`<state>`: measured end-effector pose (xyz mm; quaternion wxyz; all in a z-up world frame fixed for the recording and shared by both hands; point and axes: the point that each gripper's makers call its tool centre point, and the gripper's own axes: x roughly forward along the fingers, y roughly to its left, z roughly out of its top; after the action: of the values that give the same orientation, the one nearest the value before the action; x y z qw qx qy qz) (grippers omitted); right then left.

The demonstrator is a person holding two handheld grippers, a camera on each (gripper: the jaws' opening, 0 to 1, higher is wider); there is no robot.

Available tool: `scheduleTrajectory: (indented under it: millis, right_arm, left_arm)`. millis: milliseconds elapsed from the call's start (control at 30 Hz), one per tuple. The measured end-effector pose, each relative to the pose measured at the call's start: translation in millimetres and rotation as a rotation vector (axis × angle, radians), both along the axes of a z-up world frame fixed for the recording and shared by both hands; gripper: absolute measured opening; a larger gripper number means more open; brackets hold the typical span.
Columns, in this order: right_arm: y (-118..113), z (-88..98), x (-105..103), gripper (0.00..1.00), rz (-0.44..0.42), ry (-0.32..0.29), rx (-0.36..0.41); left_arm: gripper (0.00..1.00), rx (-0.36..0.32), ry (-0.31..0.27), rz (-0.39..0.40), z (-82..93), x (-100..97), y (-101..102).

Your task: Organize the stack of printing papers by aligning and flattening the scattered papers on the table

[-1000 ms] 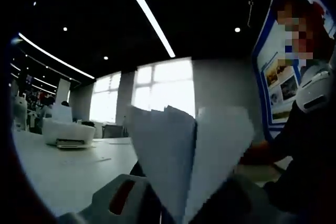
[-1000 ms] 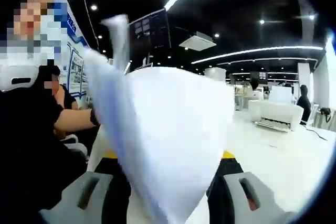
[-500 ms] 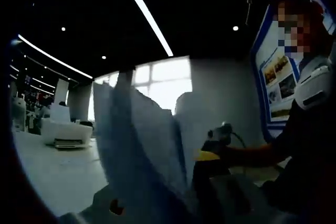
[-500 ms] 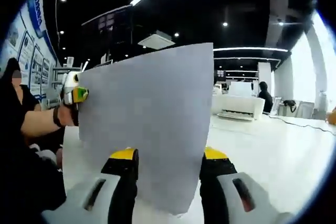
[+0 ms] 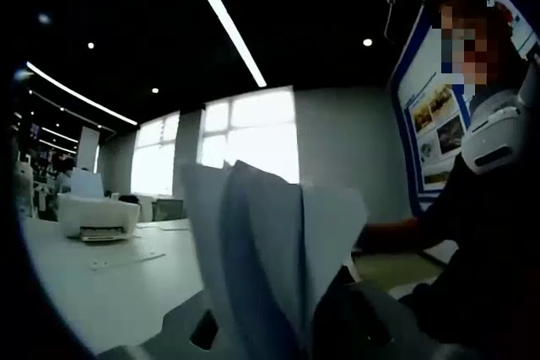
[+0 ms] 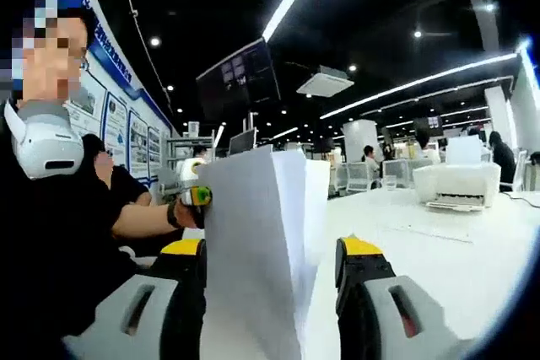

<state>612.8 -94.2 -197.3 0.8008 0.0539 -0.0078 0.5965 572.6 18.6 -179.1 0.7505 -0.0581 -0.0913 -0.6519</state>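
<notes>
A stack of white printing papers rises from between my left gripper's jaws, its sheets fanned apart at the top. My left gripper is shut on the stack's lower part, and the papers hide its fingertips. In the right gripper view the same papers stand upright between the wide-apart yellow-tipped jaws of my right gripper, which is open. The left gripper also appears there, at the stack's far left edge, held by a person's hand.
A white table stretches ahead with a white printer at its far end. In the left gripper view the printer and a loose sheet lie on the table. A person in dark sleeves is close by.
The papers were flapping and blurred; now they stand steadier and more gathered. In the right gripper view the stack has turned from face-on to showing its edge, and the right jaws are slightly wider.
</notes>
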Motion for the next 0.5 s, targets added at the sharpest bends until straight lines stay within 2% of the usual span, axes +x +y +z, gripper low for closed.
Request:
scheduleTrajectory:
  millis: [67, 133, 167, 200, 233, 267, 333, 400, 500]
  right_arm:
    - [-5.8, 0.2, 4.6, 0.37, -0.001, -0.016, -0.008]
    - [-11.1, -0.2, 6.6, 0.1, -0.005, -0.051, -0.023]
    - [-13.8, -0.4, 7.5, 0.1, -0.007, -0.068, -0.031]
    - [-15.9, -0.3, 8.1, 0.07, -0.015, -0.053, -0.025]
    - [-18.1, -1.2, 7.5, 0.0, -0.012, -0.037, -0.022]
    - [-19.8, -0.9, 5.8, 0.0, -0.009, -0.024, -0.009]
    - [-21.8, -1.0, 5.4, 0.0, -0.04, -0.014, -0.001]
    - [-22.5, -1.0, 2.7, 0.0, -0.062, -0.01, 0.0]
    - [-19.4, -1.0, -2.2, 0.0, -0.068, -0.019, -0.003]
  left_arm:
    - [0.06, 0.007, 0.0, 0.0, 0.0, 0.1, 0.1]
    - [0.06, 0.014, -0.003, 0.009, -0.1, 0.9, 0.8]
    - [0.06, 0.018, -0.004, 0.013, -0.2, 1.3, 1.1]
    - [0.06, 0.019, -0.007, 0.022, -0.3, 1.8, 3.1]
    - [0.07, 0.022, -0.005, 0.04, -1.5, 4.1, 5.6]
    - [0.09, 0.034, 0.0, 0.083, -4.9, 10.1, 10.0]
    - [0.1, 0.017, 0.022, 0.15, -8.1, 16.9, 21.5]
    - [0.1, 0.003, 0.031, 0.151, -13.2, 14.4, 34.0]
    - [0.07, -0.033, 0.038, 0.194, -12.0, 22.1, 47.2]
